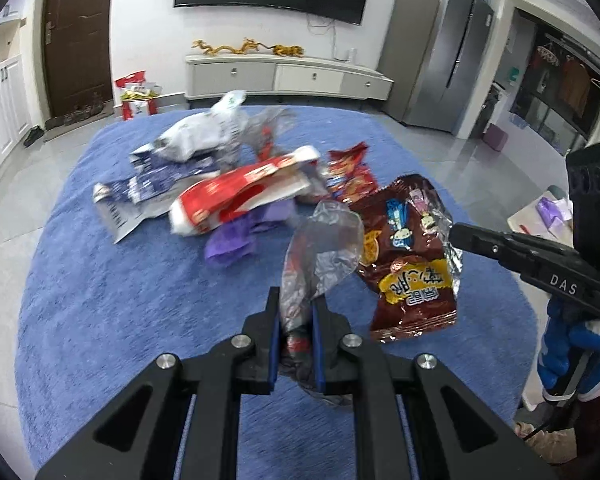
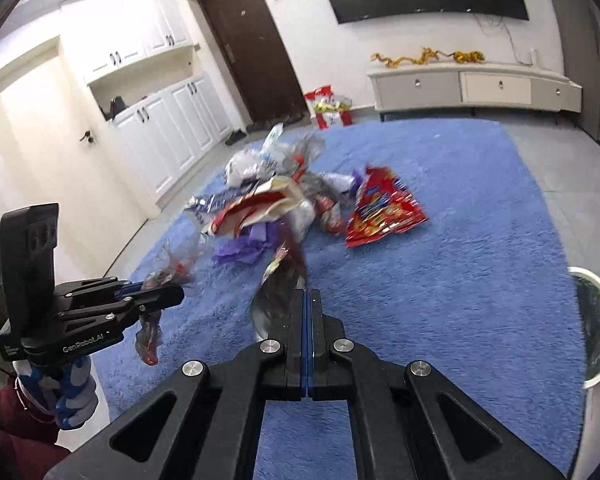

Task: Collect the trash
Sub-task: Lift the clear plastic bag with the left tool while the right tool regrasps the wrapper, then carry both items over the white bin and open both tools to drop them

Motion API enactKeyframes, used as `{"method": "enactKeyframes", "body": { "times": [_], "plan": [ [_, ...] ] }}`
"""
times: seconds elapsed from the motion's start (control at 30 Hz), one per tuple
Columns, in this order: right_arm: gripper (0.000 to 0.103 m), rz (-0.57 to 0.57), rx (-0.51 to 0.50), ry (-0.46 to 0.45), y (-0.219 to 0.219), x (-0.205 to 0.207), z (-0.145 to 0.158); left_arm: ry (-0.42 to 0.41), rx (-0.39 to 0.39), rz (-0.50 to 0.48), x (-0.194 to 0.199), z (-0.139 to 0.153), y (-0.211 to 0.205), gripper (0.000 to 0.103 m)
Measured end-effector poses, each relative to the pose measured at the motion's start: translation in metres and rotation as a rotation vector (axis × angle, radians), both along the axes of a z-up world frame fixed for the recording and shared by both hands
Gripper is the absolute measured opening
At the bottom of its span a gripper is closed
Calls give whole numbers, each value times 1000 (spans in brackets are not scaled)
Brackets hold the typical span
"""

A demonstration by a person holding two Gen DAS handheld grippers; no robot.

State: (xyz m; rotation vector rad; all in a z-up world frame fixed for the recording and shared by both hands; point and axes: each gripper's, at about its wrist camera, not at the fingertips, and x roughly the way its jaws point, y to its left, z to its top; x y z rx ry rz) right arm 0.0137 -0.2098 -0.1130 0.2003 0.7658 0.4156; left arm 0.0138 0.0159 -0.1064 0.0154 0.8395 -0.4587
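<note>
Left gripper [image 1: 296,320] clamped on clear wrapper [image 1: 320,248], right gripper [image 2: 307,300] pinching brown snack bag [image 1: 412,256] by edge, both lifted off rug [image 1: 140,300] pile, likely bound for bin [image 2: 596,320].

The rug [image 1: 100,320] is blue cloth with a fuzzy, matt pile. The clear wrapper [image 1: 320,256] is thin, crinkled, glossy plastic. The brown bag [image 1: 416,268] is shiny foil with a silvery lining. The red bag [image 2: 380,208] is glossy. The left gripper [image 1: 295,312] is matt black plastic with bright metal bolts [image 1: 168,361] and blue pads [image 1: 275,344].
</note>
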Motion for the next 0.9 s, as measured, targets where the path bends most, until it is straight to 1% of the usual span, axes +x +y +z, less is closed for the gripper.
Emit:
{"method": "enactKeyframes", "body": {
  "times": [0.27,0.47,0.63,0.73,0.9],
  "plan": [
    [0,-88,21,-48,-45,-7,10,-20,21,-93,17,16,-54,13],
    [0,-165,13,-87,-84,-11,19,-29,22,-191,35,32,-112,13],
    [0,-290,-31,-127,-139,-20,32,-31,22,-292,54,39,-180,13],
    [0,-381,-66,-134,-180,-25,37,-4,16,-349,72,36,-232,13],
    [0,-526,-141,-104,-243,-22,26,37,16,-419,96,26,-314,13]
  ]
}}
